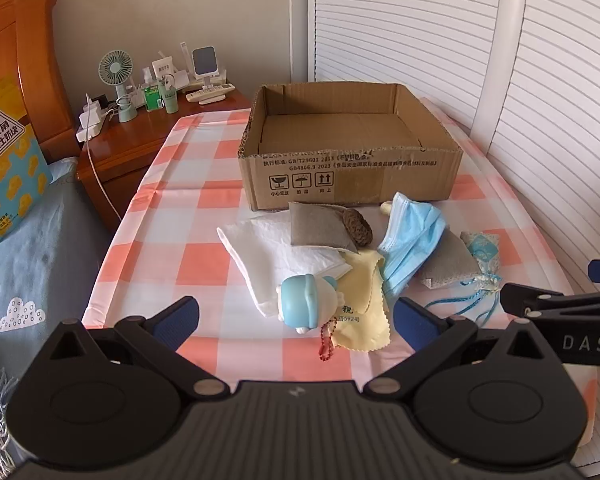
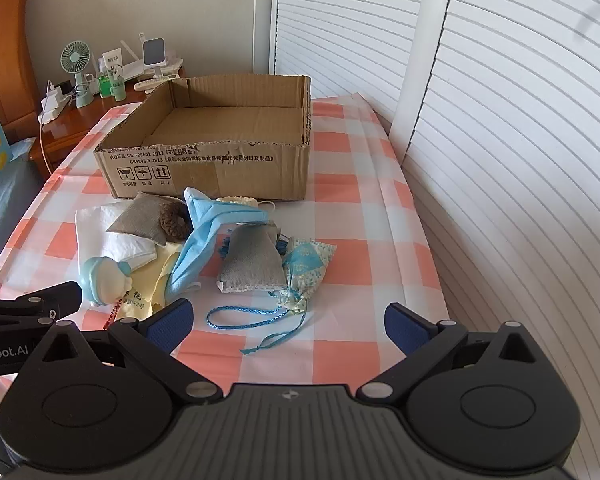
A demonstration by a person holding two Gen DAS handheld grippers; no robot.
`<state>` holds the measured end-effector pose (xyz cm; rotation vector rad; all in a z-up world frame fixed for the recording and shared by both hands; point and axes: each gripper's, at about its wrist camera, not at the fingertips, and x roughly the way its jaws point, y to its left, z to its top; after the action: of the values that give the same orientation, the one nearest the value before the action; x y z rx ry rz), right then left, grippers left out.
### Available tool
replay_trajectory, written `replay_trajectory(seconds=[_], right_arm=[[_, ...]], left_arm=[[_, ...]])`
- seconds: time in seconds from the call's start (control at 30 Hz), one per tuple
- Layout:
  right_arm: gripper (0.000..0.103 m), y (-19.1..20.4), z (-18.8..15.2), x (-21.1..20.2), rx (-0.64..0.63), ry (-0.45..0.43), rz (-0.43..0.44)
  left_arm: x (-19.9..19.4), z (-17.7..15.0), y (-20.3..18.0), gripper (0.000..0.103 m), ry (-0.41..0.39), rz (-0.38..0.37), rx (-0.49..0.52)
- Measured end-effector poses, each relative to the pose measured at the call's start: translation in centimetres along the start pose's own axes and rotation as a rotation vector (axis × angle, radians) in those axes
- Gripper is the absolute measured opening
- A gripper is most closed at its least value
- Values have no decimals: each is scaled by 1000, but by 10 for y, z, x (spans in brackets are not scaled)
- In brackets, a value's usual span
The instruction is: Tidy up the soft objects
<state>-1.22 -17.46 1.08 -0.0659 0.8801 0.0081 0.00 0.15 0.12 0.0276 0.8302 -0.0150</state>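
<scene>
An open cardboard box (image 1: 350, 174) (image 2: 204, 168) stands empty at the back of the checked table. In front of it lies a pile: white cloth (image 1: 268, 256), grey pouch (image 1: 318, 230), brown scrubber (image 1: 358, 220), blue face mask (image 1: 410, 240) (image 2: 208, 236), yellow cloth (image 1: 364, 304), second grey pouch (image 2: 252, 264), blue-patterned drawstring sachet (image 2: 306, 266) with blue cords (image 2: 244, 316), and a blue-and-white toy figure (image 1: 306, 306) (image 2: 104, 276). My left gripper (image 1: 296, 318) is open just in front of the toy. My right gripper (image 2: 288, 320) is open near the cords.
A wooden nightstand (image 1: 140, 136) at the back left holds a small fan (image 1: 116, 72), bottles and chargers. A bed (image 1: 24, 264) lies left of the table. White louvred doors (image 2: 500, 120) run close along the right edge.
</scene>
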Motion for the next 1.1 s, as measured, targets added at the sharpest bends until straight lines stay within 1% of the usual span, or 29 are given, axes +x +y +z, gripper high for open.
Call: replay_trajectory(seconds=[1.1], right_arm=[[103,-1,1,-2,-2,-8,-6]], left_arm=[[-3,0,0,102,-3,1,0]])
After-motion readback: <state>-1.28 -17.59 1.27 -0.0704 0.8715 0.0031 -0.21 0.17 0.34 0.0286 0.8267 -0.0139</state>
